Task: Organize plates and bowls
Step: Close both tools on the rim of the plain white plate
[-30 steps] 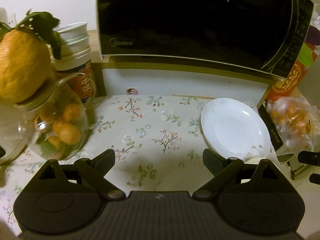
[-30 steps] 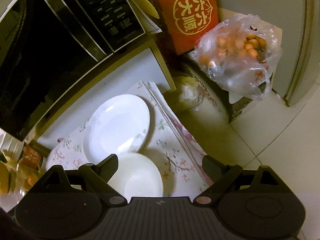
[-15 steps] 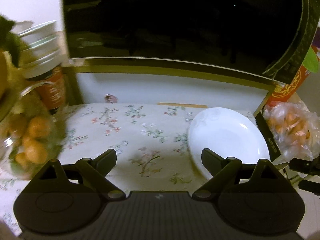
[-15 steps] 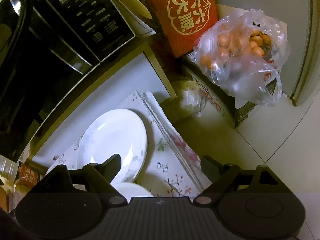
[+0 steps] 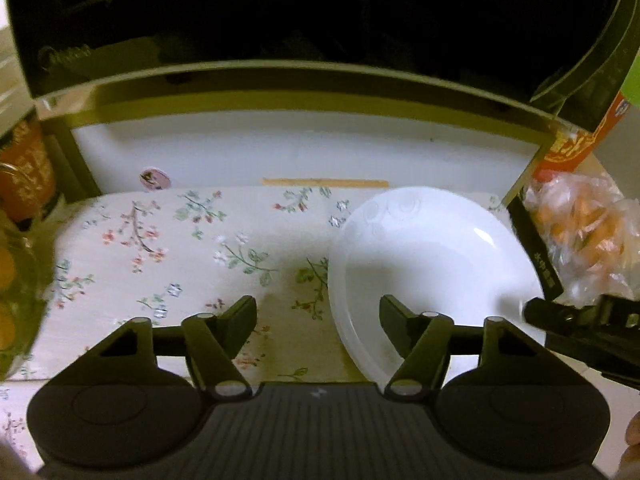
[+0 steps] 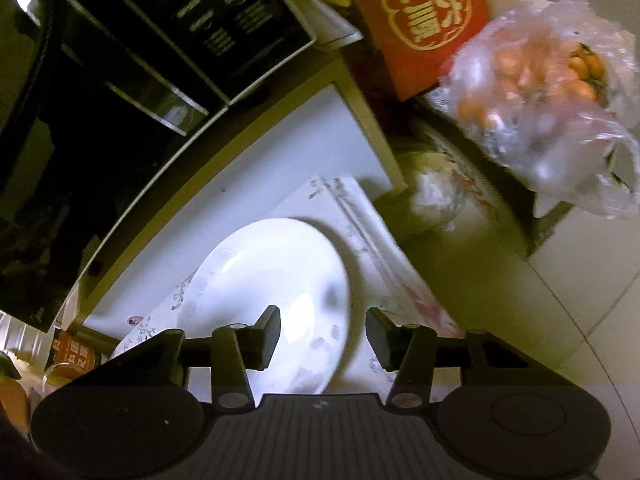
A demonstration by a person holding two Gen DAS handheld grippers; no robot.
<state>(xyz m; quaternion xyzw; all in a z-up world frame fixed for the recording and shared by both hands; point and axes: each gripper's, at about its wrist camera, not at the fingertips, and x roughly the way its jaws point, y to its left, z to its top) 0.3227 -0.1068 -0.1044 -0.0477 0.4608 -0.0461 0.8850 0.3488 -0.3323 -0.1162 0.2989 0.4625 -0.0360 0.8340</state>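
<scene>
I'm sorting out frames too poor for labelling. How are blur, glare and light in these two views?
Left wrist view: dim yellowish light, the glossy black microwave door nearly featureless, a small glare streak on the white round plate, the fruit jar at the left edge smeared, fisheye bending the shelf edge. Right wrist view: the clear plastic bag of orange fruit is motion-blurred, and the plate's middle is washed out.

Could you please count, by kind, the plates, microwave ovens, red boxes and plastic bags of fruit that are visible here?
White plate: 1
Microwave oven: 1
Red box: 1
Plastic bag of fruit: 1
Total: 4
</scene>
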